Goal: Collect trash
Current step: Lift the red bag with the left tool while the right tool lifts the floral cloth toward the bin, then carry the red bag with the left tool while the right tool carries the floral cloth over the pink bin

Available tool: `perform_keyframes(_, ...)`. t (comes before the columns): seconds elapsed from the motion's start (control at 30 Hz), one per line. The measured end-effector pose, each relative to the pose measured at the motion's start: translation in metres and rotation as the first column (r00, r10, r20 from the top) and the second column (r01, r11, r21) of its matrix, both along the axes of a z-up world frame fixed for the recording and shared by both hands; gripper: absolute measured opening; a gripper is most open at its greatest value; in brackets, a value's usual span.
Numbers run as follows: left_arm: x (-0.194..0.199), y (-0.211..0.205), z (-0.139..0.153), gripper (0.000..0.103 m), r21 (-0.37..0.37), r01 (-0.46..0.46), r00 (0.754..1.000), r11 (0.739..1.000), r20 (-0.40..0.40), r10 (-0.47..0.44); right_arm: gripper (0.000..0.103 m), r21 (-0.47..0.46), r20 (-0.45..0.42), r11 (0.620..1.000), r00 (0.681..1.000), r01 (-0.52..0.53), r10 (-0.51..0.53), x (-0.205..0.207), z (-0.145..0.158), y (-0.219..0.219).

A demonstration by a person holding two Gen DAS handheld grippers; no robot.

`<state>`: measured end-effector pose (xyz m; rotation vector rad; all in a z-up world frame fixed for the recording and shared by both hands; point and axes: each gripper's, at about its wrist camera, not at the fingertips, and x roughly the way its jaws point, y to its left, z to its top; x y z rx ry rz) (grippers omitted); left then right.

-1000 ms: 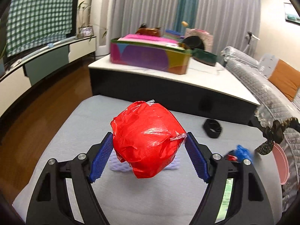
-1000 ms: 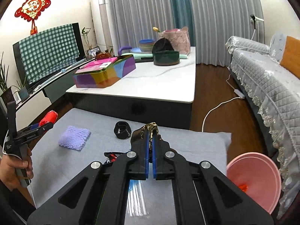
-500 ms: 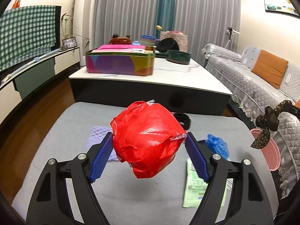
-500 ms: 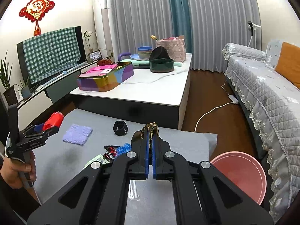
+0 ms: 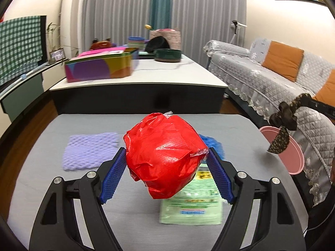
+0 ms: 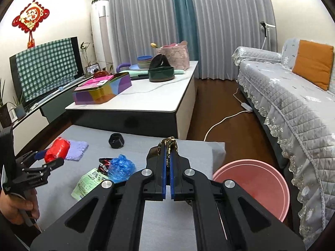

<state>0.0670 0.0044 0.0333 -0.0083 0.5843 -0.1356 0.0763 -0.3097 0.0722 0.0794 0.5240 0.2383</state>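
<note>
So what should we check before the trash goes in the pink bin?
1. Red bag held by left gripper: ok.
2. Dark scrap pinched by right gripper: ok.
3. Pink bin open and free of obstruction: ok.
4. Right gripper over the bin: not ok, it is beside it.
5. Trash left on the grey mat: not ok, blue wad and green packet remain.
6. Bin's contents: cannot tell.

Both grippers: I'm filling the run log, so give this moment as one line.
left gripper: shut on red bag | right gripper: shut on dark wrapper | pink bin: beside table | both loads held above table
</note>
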Motion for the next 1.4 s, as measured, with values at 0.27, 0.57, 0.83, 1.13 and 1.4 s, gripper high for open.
perform_keyframes(0.27,0.003,-0.038,-0.005,0.075,0.01,0.072,0.997,0.997,-0.006,-0.072,0.003,-0.001,0.016,0.999,0.999,0.05,-0.05,-0.009,0.002,-0.028)
perform_keyframes(0.57,0.012,-0.069,-0.006,0.075,0.003,0.129,0.992,0.992,-0.005,-0.129,0.003,-0.007,0.023,0.994,0.993,0.112,-0.112,-0.016,0.002,-0.055)
perform_keyframes(0.83,0.017,-0.097,-0.006,0.075,0.004,0.187,0.982,0.982,0.001,-0.187,0.003,-0.012,0.029,0.987,0.987,0.161,-0.161,-0.021,0.003,-0.078)
perform_keyframes(1.13,0.02,-0.128,-0.01,0.075,0.009,0.245,0.97,0.97,-0.01,-0.244,0.003,-0.024,0.031,0.977,0.977,0.211,-0.211,-0.026,0.002,-0.105)
perform_keyframes(1.4,0.026,-0.157,-0.009,0.075,0.013,0.29,0.957,0.957,-0.021,-0.29,0.003,-0.045,0.028,0.962,0.963,0.27,-0.269,-0.025,0.005,-0.133)
